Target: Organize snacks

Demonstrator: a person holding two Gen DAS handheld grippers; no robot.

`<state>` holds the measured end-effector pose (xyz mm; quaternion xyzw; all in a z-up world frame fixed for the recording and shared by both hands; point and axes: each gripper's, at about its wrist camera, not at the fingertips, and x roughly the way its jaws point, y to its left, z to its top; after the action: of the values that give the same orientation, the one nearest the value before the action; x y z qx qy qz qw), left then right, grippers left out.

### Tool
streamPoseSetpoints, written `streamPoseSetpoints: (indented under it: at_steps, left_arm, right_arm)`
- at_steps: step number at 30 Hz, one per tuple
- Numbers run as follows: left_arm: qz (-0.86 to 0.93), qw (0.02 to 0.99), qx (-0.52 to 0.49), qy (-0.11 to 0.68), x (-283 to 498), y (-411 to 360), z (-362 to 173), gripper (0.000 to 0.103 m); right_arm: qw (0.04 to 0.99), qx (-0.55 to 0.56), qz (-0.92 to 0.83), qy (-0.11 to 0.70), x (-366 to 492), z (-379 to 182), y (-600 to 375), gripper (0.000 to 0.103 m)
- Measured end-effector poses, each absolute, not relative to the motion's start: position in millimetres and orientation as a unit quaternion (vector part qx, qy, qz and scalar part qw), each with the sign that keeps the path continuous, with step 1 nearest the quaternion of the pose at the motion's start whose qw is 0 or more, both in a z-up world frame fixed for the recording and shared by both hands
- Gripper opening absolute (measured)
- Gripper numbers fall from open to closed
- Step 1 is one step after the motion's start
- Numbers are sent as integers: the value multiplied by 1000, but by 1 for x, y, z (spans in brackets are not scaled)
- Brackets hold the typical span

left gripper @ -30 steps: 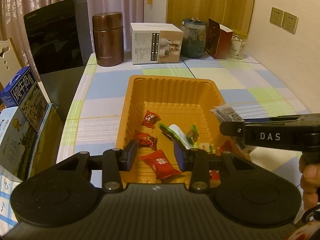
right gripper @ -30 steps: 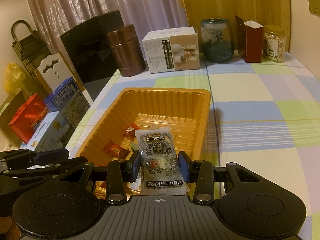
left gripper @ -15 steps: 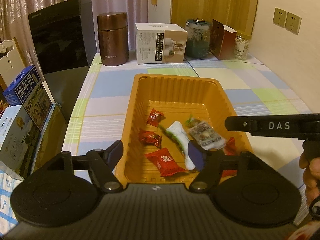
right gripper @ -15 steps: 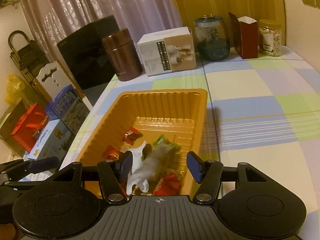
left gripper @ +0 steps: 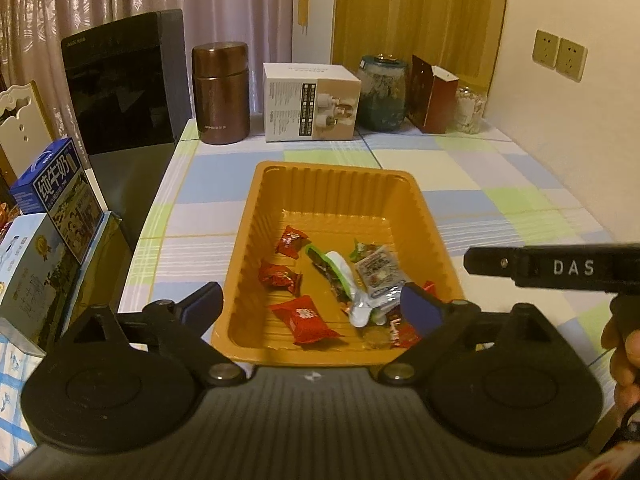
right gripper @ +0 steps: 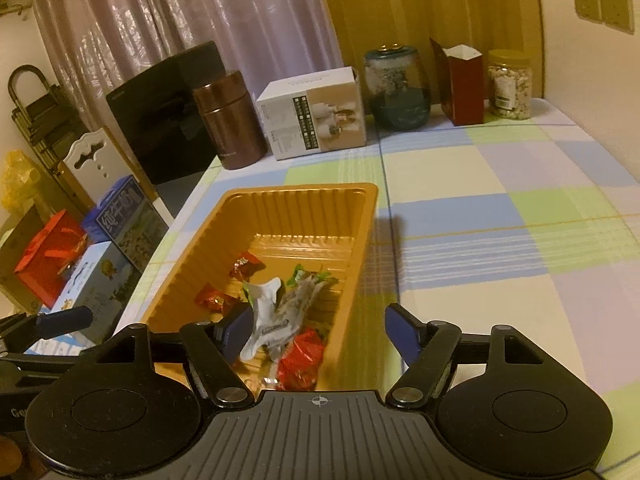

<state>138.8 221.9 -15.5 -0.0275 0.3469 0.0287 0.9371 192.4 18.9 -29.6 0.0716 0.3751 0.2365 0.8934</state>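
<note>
An orange plastic tray (left gripper: 340,184) (right gripper: 304,204) sits on the checked tablecloth and holds several wrapped snacks. Among them are red candies (left gripper: 306,320) (right gripper: 212,298), a white-and-green packet (left gripper: 340,276) (right gripper: 264,300) and a grey printed sachet (left gripper: 376,270) (right gripper: 294,312). My left gripper (left gripper: 312,308) hangs over the tray's near end, its jaws opening wide, with nothing pressed between them. My right gripper (right gripper: 320,332) is above the tray's near right rim, jaws also opening, and the sachet lies loose below. The right gripper's finger (left gripper: 560,268) shows in the left wrist view.
At the table's far end stand a brown canister (left gripper: 220,94), a white box (left gripper: 310,102), a glass jar (left gripper: 384,92), a dark red box (left gripper: 434,98) and a nut jar (right gripper: 510,84). A black appliance (left gripper: 120,84) and cartons (left gripper: 56,192) line the left side.
Both grippers opened. The right one let go of the grey sachet, which fell into the tray; the left one spread away from the red candy. Both drew back a little from the tray.
</note>
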Motion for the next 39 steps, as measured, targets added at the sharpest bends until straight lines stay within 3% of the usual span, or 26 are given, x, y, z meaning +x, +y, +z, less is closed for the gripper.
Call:
streamPoseSetpoints:
  at_steps: [5,14,39]
  left_arm:
    - [30,940,-30,340,124,210,-6,102]
    - [33,939,-41,341,88,187,-4,103]
    - [41,932,-56,355,7,117,23,103]
  right_arm:
    - [895,72,228,378,175,-23,4,80]
    - [907,39,203,367,139,-13,-26,88]
    - [917,19,169,362,44,14,-104,90]
